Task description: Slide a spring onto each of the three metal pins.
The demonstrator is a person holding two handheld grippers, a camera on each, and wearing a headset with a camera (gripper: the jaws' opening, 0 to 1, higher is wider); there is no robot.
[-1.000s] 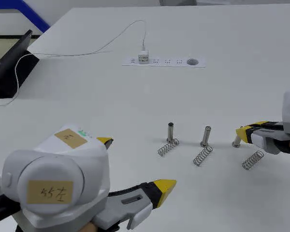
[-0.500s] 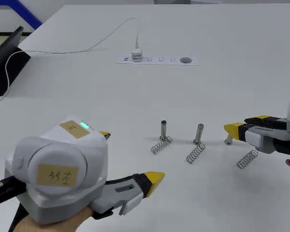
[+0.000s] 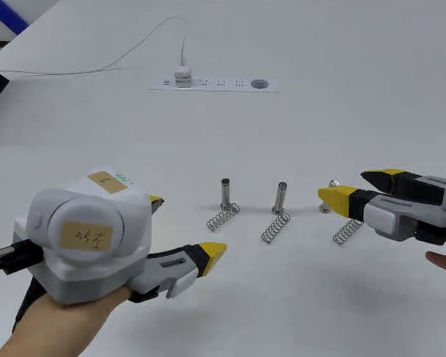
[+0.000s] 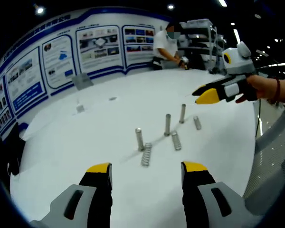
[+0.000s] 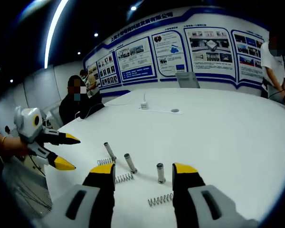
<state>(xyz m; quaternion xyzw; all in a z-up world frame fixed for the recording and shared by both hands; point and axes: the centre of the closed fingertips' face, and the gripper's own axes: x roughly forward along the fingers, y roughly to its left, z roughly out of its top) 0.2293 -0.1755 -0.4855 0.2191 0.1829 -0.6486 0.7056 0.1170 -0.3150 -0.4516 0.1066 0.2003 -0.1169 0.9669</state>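
1. Three metal pins stand upright in a row on the white counter (image 3: 372,97): left pin (image 3: 225,192), mid pin (image 3: 280,196), right pin (image 5: 160,172). All are bare; no spring is on any of them.
2. Three springs lie flat on the counter, one just in front of each pin on the person's side: left spring (image 3: 221,217), mid spring (image 3: 275,227), right spring (image 3: 347,231). Each slants w/ its far end near its pin's foot.
3. Right hand-held gripper (image 3: 342,184): jaws wide apart, holding nothing, low over the counter at the right end of the row. In the right gripper view the right pin sits ahead, betw. the two jaws; no contact seen. In the head view one jaw overlaps that pin.
4. Left hand-held gripper (image 3: 184,224): jaws wide apart, empty. It is left of the row, nearer the person, apart from pins & springs. In the left gripper view the row lies ahead, betw. the jaws.
5. Far side of the counter: power strip (image 3: 215,84) w/ a white cable (image 3: 134,50) running off to the left.
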